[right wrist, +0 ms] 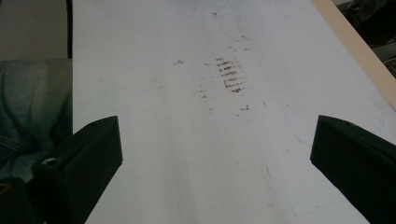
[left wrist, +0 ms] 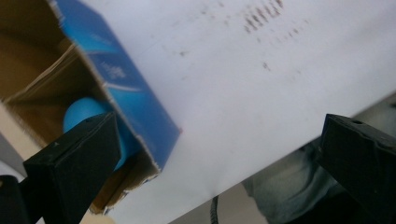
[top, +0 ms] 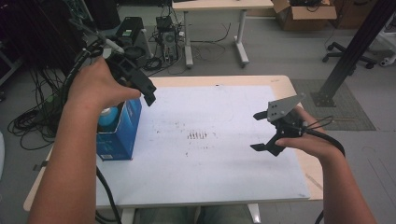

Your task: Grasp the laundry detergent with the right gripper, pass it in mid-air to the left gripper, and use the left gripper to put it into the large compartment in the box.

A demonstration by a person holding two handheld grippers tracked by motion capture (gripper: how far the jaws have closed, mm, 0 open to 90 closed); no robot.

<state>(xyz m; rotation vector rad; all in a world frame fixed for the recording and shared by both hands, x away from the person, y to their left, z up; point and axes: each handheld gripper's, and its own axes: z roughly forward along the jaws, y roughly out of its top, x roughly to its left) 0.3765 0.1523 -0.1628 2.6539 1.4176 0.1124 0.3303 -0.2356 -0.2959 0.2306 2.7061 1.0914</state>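
Observation:
A blue cardboard box (top: 119, 135) stands open-topped at the left edge of the white table sheet (top: 210, 163). Inside it lies a light blue rounded object (top: 106, 116), partly hidden by the box wall. My left gripper (top: 140, 86) hovers just above the box, held from behind by a hand, jaws wide apart and empty. In the left gripper view the box (left wrist: 126, 84) and the light blue object (left wrist: 81, 112) lie beyond the left jaw of that gripper (left wrist: 217, 123). My right gripper (top: 256, 131) is held open above the sheet's right side, with nothing between its jaws (right wrist: 215, 126).
Brown smudge marks (top: 197, 135) sit mid-sheet. The table's wooden rim (top: 285, 81) shows at the right and far edges. On the floor beyond are cables (top: 32, 121), a second table (top: 215, 28), a cardboard carton (top: 303, 14) and a black slanted post (top: 350, 51).

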